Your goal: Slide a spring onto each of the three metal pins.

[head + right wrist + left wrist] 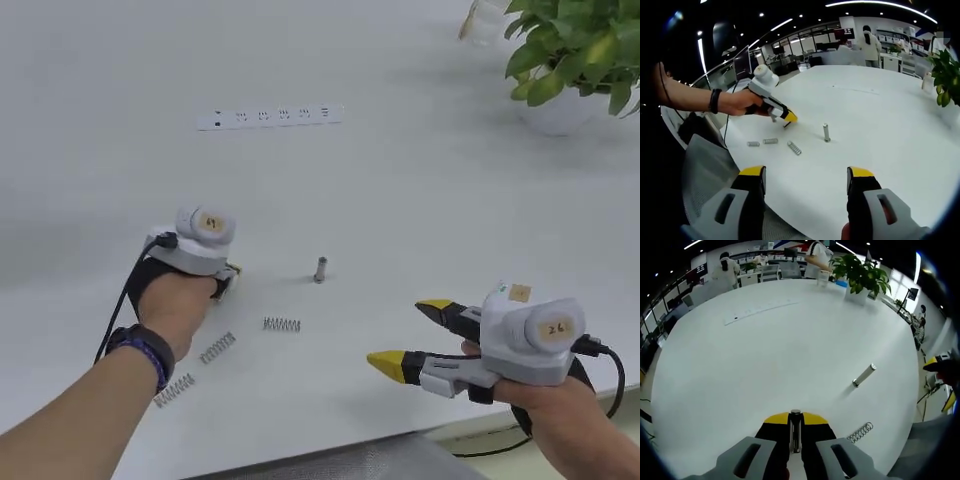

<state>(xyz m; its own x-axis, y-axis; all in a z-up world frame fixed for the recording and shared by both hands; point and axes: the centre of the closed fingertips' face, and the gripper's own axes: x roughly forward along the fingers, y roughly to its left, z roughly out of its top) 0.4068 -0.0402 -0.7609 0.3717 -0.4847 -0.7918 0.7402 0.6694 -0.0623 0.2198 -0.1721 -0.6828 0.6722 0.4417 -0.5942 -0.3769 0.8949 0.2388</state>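
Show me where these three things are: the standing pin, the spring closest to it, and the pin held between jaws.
Standing pin [320, 269], head view, middle of its shaft.
Closest spring [282, 324], head view, middle of its coils.
Held pin [796, 429], left gripper view, shaft between the jaws.

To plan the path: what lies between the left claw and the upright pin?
In the head view that stretch is bare table between left claw and upright pin; the springs lie nearer the person.
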